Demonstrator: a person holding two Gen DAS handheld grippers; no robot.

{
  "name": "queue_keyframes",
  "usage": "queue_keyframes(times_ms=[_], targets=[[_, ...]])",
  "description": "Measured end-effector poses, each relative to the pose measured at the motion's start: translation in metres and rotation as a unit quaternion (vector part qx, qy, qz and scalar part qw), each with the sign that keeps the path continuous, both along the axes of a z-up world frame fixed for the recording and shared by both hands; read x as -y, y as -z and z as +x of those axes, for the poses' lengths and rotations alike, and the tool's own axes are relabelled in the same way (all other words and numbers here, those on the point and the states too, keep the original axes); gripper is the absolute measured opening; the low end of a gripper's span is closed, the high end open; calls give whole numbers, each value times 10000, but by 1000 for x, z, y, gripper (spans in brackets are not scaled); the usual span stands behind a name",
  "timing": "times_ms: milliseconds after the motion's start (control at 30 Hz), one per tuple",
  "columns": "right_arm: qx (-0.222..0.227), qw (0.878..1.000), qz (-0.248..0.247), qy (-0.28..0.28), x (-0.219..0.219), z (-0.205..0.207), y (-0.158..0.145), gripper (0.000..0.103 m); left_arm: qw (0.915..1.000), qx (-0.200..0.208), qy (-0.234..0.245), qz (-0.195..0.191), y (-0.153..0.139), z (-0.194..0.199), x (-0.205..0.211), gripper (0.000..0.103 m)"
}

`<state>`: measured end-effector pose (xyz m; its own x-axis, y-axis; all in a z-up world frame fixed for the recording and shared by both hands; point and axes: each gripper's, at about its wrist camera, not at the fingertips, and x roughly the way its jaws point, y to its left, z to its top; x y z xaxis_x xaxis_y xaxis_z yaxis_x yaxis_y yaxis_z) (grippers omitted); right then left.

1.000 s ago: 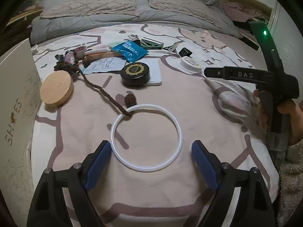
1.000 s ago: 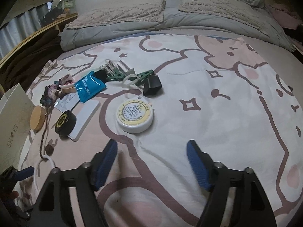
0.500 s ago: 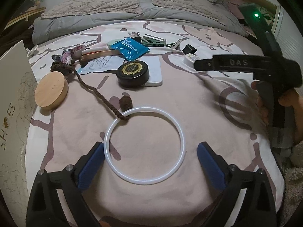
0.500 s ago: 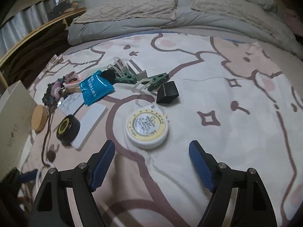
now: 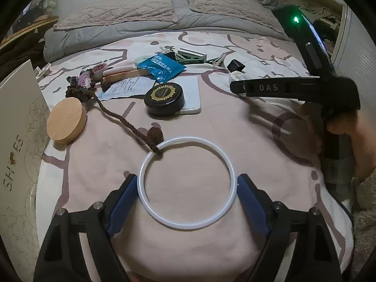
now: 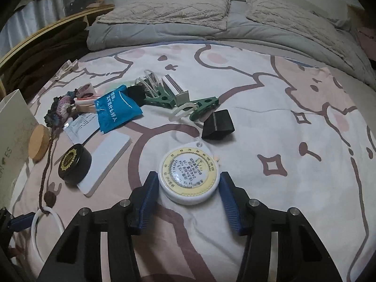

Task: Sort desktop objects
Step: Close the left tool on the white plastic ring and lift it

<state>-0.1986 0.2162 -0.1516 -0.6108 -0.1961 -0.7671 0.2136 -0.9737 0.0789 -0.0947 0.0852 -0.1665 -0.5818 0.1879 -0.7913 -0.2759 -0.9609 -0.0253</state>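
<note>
A white plastic ring (image 5: 150, 202) lies flat on the pink bedspread, tied to a brown braided cord (image 5: 122, 119). My left gripper (image 5: 186, 188) is open, its blue pads at either side of the ring, touching or nearly touching it. A round white and yellow tape measure (image 6: 189, 176) lies on the spread. My right gripper (image 6: 189, 188) is open, its blue pads close on both sides of the tape measure. The right gripper also shows in the left wrist view (image 5: 237, 87), and the ring in the right wrist view (image 6: 35, 223).
Behind lie a black round tin (image 5: 164, 97) on a white slab (image 5: 191, 94), a wooden disc (image 5: 67, 119), a blue packet (image 5: 162, 67), green clips (image 6: 162, 98), a black wedge (image 6: 217, 124) and a crocheted charm (image 6: 62, 108). A white box (image 5: 16, 141) stands at left.
Both grippers moved forward and down. The left gripper's pads now flank the ring; the right gripper's pads now flank the tape measure, which was ahead of them before.
</note>
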Motion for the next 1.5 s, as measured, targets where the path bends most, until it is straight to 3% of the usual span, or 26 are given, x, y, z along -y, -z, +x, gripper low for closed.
queue_keyframes(times_ms=[200,367,533,700,800,1033,1500], targets=[[-89,9999,-10,63,0,4,-1,53,9995,-43,-3,305,-10,7,8,85],[-76,9998,-143,109,-4,4,0,53,9961,-541,215,664,-39,27,10,85],[-82,9997,-180,139,-5,5,0,53,9920,-724,385,962,-57,37,8,85],[3,9992,-361,186,-11,8,-4,53,9942,-608,502,733,-50,38,2,85],[22,9989,-412,237,-17,13,-8,53,9975,-415,438,355,-36,35,2,85],[82,9988,-455,174,-21,30,-15,53,9997,-177,133,-46,-16,26,14,85],[54,9993,-347,-80,-6,89,-28,53,9996,-259,34,-70,-15,27,18,85]])
